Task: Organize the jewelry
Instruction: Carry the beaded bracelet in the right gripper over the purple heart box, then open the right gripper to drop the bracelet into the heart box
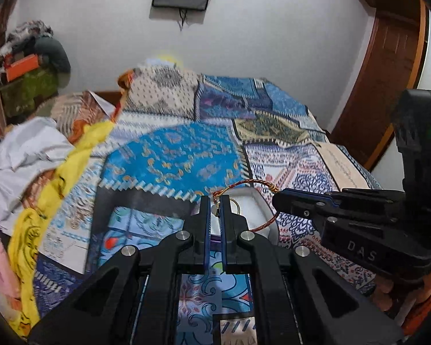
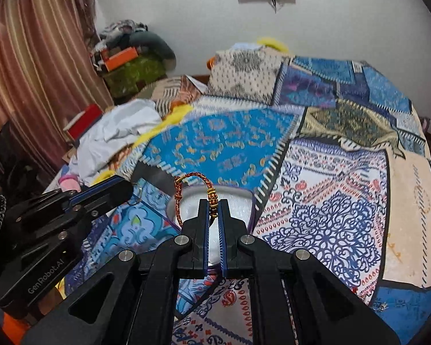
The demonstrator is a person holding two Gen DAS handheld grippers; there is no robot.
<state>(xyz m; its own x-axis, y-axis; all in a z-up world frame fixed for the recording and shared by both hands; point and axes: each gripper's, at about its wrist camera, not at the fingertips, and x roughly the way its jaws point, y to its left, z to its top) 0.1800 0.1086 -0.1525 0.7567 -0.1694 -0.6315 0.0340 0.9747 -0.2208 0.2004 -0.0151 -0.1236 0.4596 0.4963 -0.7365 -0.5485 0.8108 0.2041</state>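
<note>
At the far left of the bed, a crumpled white cloth [image 1: 23, 149] lies beside a long yellow scarf [image 1: 57, 178], both on the blue patchwork bedspread [image 1: 172, 155]. Toward the centre, the left gripper [image 1: 214, 201] has its jaws narrowed to a slim gap, pinching one end of the braided red-and-gold thread bracelet [image 1: 252, 183]; a thin metal ring [image 1: 235, 204] shows just beside its right finger. The bracelet arches above the white foam-lined jewelry tray [image 1: 255, 210], which rests on the bedspread. To the right, the right gripper [image 2: 213, 205] is likewise narrowed, clamping the bracelet [image 2: 196, 176] at its gold-beaded section [image 2: 212, 198] over the tray [image 2: 238, 201]. The bracelet hangs between both grippers, clear of the tray. A brown wooden door [image 1: 388, 66] stands at the far right.
</note>
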